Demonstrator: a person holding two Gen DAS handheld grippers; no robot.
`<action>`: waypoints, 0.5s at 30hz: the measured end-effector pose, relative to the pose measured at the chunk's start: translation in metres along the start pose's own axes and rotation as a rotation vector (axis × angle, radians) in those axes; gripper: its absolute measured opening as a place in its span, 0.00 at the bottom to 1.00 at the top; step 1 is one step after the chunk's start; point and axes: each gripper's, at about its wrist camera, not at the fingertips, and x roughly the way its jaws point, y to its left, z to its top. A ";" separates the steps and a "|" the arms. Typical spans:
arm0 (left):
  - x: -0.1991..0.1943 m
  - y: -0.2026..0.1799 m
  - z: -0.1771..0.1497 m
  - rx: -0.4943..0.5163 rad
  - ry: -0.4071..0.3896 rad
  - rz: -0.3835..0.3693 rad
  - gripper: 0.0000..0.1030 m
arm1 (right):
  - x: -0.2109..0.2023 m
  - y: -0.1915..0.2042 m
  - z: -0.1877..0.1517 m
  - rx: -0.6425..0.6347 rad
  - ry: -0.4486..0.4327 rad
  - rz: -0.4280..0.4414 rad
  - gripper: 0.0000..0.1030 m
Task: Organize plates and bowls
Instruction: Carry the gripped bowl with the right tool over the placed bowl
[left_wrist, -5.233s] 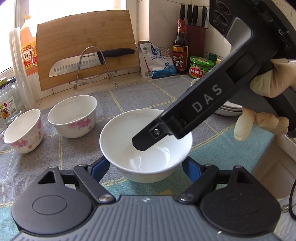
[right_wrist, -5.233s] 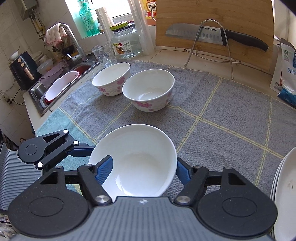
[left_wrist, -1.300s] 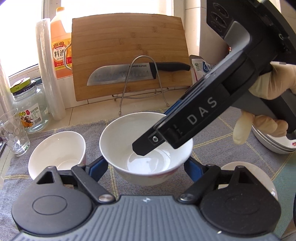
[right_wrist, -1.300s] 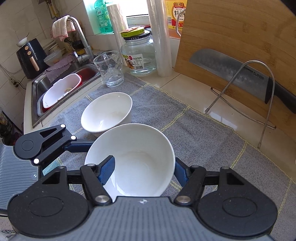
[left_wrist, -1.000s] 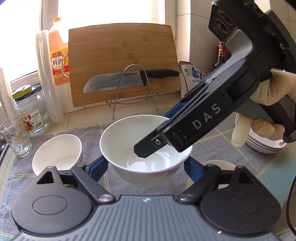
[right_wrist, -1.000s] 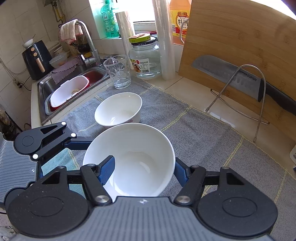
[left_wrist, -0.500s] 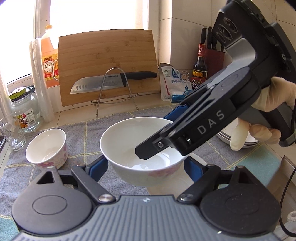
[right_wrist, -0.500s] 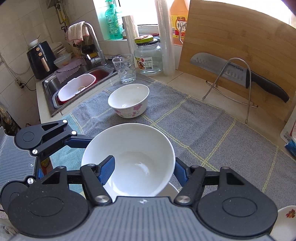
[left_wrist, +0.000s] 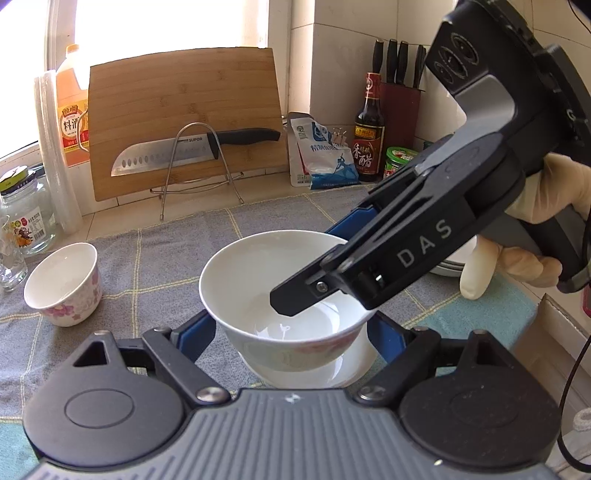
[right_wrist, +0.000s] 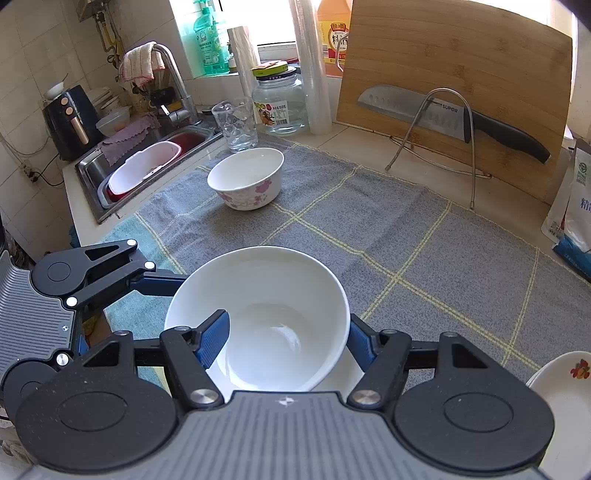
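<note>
left gripper (left_wrist: 291, 332): black linkage arms, blue finger pads, silver screws, grey ribbed body nearest the camera.
right gripper (right_wrist: 288, 339): same build; white "DAS" lettering along its finger, seen above the bowl (left_wrist: 258, 273).
hand (left_wrist: 546, 206): cream glove, behind that lettering.

Both grippers angled downward: right gripper (right_wrist: 284, 332) clamps the bowl (right_wrist: 258, 314) wall; left gripper (left_wrist: 291, 332) fingers flank it; gloved hand (left_wrist: 535, 229) grips the handle.

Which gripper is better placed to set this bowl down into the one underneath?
Right. The right gripper pinches the floral bowl's rim, one finger inside, directly above the white bowl below. The left gripper only flanks the floral bowl from outside.
</note>
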 end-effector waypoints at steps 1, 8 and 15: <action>0.001 0.000 -0.001 0.001 0.002 -0.002 0.86 | 0.001 -0.001 -0.001 0.005 0.003 -0.001 0.71; 0.009 -0.003 -0.005 0.000 0.035 -0.019 0.86 | 0.005 -0.005 -0.007 0.026 0.013 -0.001 0.71; 0.014 -0.004 -0.007 0.002 0.056 -0.034 0.86 | 0.008 -0.007 -0.013 0.040 0.028 -0.004 0.71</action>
